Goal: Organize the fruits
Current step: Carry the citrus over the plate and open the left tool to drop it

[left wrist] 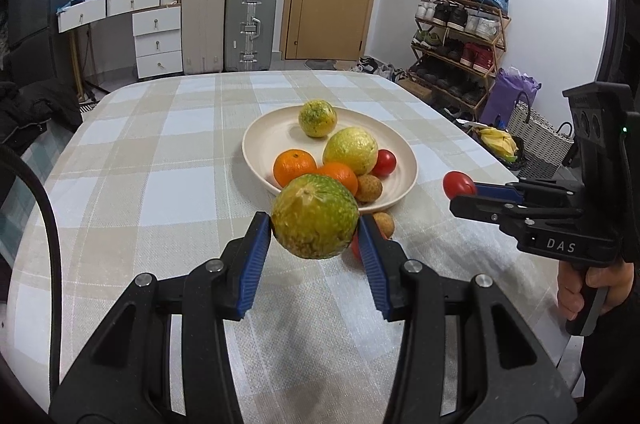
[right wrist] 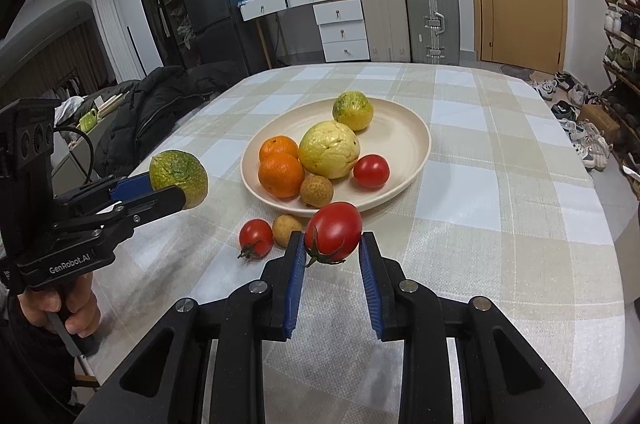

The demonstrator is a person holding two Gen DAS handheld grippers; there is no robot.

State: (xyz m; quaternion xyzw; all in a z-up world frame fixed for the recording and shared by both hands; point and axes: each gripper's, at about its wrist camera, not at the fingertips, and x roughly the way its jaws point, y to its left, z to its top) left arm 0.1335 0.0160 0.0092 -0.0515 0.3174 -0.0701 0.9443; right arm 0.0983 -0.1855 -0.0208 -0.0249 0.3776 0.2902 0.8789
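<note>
Between its blue pads, the left gripper (left wrist: pixel 315 230) is clamping a mottled green fruit (left wrist: pixel 315 216) above the checked tablecloth (left wrist: pixel 160 159), while the right gripper (right wrist: pixel 332 244) is pinching a red tomato (right wrist: pixel 334 232). At twelve o'clock from both, the cream plate (right wrist: pixel 404 139) is carrying oranges (right wrist: pixel 281 174), a guava (right wrist: pixel 329 149) and a longan (right wrist: pixel 316 190); another tomato (right wrist: pixel 256 238) is lying on the cloth at ten o'clock from the right gripper.

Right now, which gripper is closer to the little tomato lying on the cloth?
Right. The right gripper hangs just beside the loose tomato; the left gripper sits farther back on its other side.
</note>
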